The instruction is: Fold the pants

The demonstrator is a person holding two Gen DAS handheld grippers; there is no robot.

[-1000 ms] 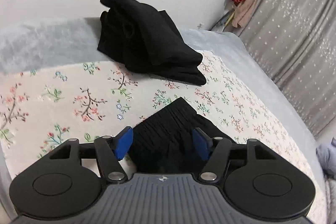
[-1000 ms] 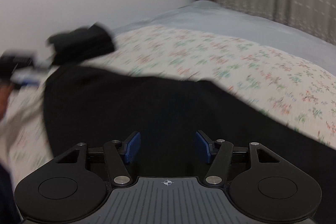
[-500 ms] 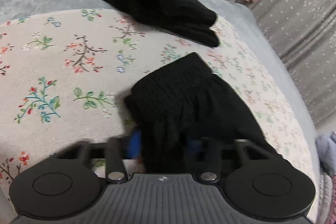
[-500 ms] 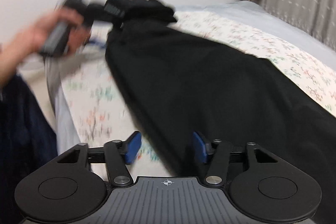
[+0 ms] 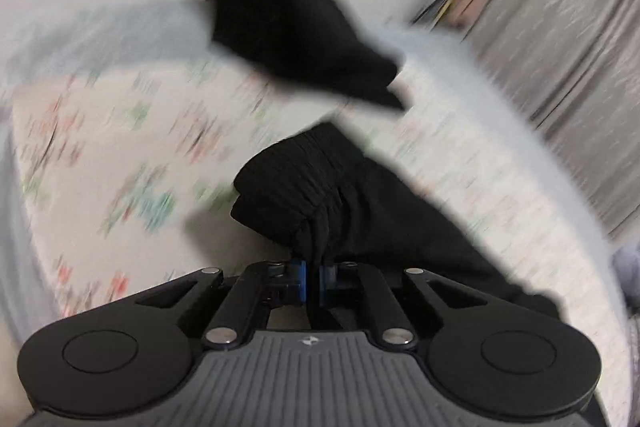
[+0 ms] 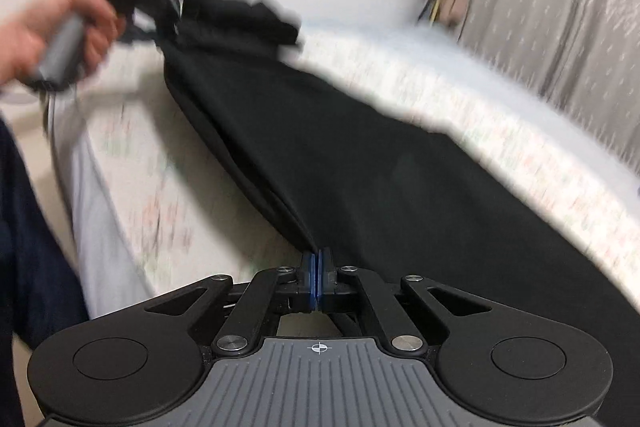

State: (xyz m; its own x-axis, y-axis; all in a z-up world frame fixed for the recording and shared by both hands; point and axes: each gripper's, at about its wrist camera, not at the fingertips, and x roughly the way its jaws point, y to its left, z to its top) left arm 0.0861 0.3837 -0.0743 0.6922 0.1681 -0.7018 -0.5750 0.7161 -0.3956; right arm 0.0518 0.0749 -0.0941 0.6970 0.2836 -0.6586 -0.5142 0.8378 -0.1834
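While both tools [image 5: 313, 281] [image 6: 317, 281] pinch them, black pants [image 6: 340, 147] span the bed [image 6: 520, 115].

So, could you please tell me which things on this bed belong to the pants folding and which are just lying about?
Part of the job:
- black pants
- left gripper, shut on their waistband
- right gripper, shut on their edge

Just lying about:
- heap of black clothes
- floral sheet
- grey curtain

I see matt black cloth pants [image 6: 328, 155], gathered at the waistband [image 5: 296, 171], on a soft floral cotton sheet [image 5: 120, 155]; gripper bodies look matt plastic.
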